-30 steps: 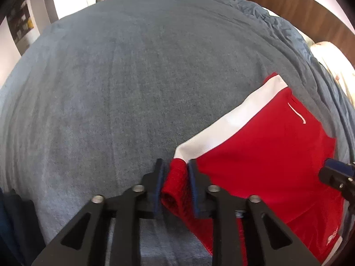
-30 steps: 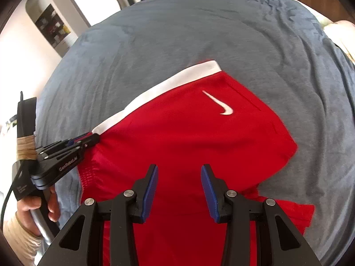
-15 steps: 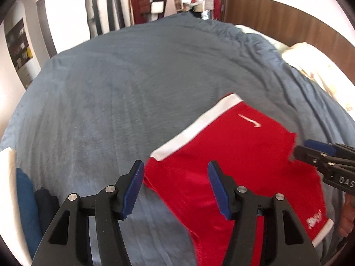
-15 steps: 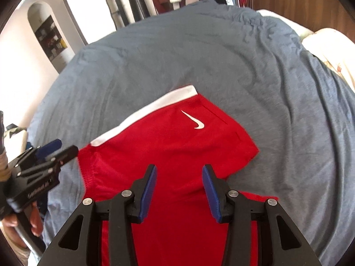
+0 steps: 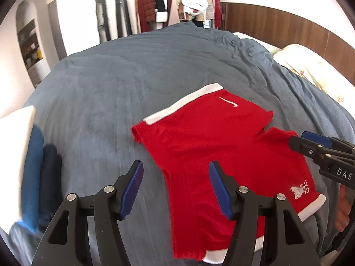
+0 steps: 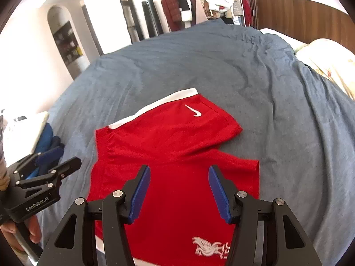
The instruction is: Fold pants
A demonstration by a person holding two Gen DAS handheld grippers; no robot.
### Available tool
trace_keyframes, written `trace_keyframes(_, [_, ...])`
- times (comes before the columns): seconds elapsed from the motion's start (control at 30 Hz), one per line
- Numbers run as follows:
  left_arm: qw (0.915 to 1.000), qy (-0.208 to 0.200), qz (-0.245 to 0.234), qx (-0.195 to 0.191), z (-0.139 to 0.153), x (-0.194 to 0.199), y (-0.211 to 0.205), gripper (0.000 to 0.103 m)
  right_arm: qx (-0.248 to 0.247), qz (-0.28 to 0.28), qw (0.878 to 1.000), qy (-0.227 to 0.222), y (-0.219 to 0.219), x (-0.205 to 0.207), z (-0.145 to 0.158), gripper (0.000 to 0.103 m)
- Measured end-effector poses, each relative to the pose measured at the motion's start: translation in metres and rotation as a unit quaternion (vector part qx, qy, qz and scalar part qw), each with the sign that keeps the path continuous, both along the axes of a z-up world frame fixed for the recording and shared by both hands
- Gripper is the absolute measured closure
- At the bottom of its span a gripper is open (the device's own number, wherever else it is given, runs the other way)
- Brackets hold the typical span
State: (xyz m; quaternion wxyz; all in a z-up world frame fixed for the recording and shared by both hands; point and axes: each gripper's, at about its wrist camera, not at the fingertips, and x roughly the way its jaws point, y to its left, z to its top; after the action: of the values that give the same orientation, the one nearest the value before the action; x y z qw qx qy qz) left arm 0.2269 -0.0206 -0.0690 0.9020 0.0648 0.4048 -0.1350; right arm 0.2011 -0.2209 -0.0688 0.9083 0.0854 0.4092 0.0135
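Red shorts (image 5: 210, 137) with white trim, a white swoosh and a white crest lie flat on the grey-blue bed cover (image 5: 111, 77). My left gripper (image 5: 174, 163) hangs open above the waistband side of the shorts, nothing between its blue pads. In the right wrist view the shorts (image 6: 173, 141) spread under my right gripper (image 6: 178, 166), whose jaws are opening with nothing between them. Each gripper shows in the other's view: the right gripper (image 5: 310, 141) at the right edge, the left gripper (image 6: 64, 158) at the left edge, each held by a hand.
A stack of folded clothes (image 5: 37, 166) sits at the bed's left edge. A pale pillow (image 5: 310, 71) lies at the right by the wooden headboard (image 5: 277, 26). Hanging clothes (image 5: 177, 0) and a wall niche with shelves (image 6: 66, 42) stand beyond the bed.
The left gripper let go of the shorts' waistband corner and opened wide. Both grippers drew back and rose, so more of the bed and room shows. The right jaws widened.
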Motion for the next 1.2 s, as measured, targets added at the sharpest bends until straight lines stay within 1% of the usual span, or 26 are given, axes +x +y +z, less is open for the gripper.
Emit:
trace_keyframes(0.13, [0.9998,-0.007,0.016,-0.014,-0.014,-0.021,0.003,0.042,0.0,0.004,1.0,-0.024,-0.003,-0.017,-0.007,0.047])
trace_keyframes(0.23, [0.9994,-0.013,0.023,-0.023,-0.02,-0.035,0.004,0.042,0.001,0.005,0.999,-0.042,-0.005,-0.031,-0.012,0.047])
trace_keyframes(0.33, [0.9989,-0.022,0.031,-0.027,-0.018,-0.048,0.005,0.042,-0.003,0.005,0.998,-0.055,-0.004,-0.043,-0.014,0.047])
trace_keyframes(0.47, [0.9985,-0.02,0.037,-0.036,-0.015,-0.065,0.01,0.042,-0.005,-0.005,0.998,-0.066,-0.005,-0.065,-0.009,0.047])
trace_keyframes(0.57, [0.9984,-0.026,0.043,-0.024,-0.017,-0.08,0.014,0.042,-0.009,-0.025,0.997,-0.071,-0.01,-0.086,-0.005,0.047])
trace_keyframes(0.73, [0.9984,-0.019,0.049,-0.021,-0.025,-0.099,0.02,0.042,-0.03,-0.048,0.997,-0.061,-0.014,-0.113,-0.009,0.047])
trace_keyframes(0.83, [0.9981,-0.021,0.056,-0.013,-0.03,-0.106,0.022,0.042,-0.029,-0.064,0.996,-0.056,-0.017,-0.126,-0.013,0.047])
trace_keyframes(0.93, [0.998,-0.015,0.059,-0.014,-0.037,-0.108,0.021,0.042,-0.039,-0.075,0.995,-0.051,-0.02,-0.136,-0.019,0.047])
trace_keyframes(1.03, [0.9975,-0.007,0.068,-0.018,-0.043,-0.106,0.02,0.042,-0.036,-0.092,0.994,-0.042,-0.026,-0.142,-0.025,0.047])
trace_keyframes(1.13, [0.997,-0.002,0.072,-0.026,-0.047,-0.103,0.018,0.042,-0.021,-0.107,0.994,-0.031,-0.034,-0.144,-0.032,0.047])
trace_keyframes(1.2, [0.997,0.0,0.074,-0.025,-0.049,-0.1,0.016,0.042,-0.019,-0.113,0.993,-0.025,-0.037,-0.144,-0.036,0.047])
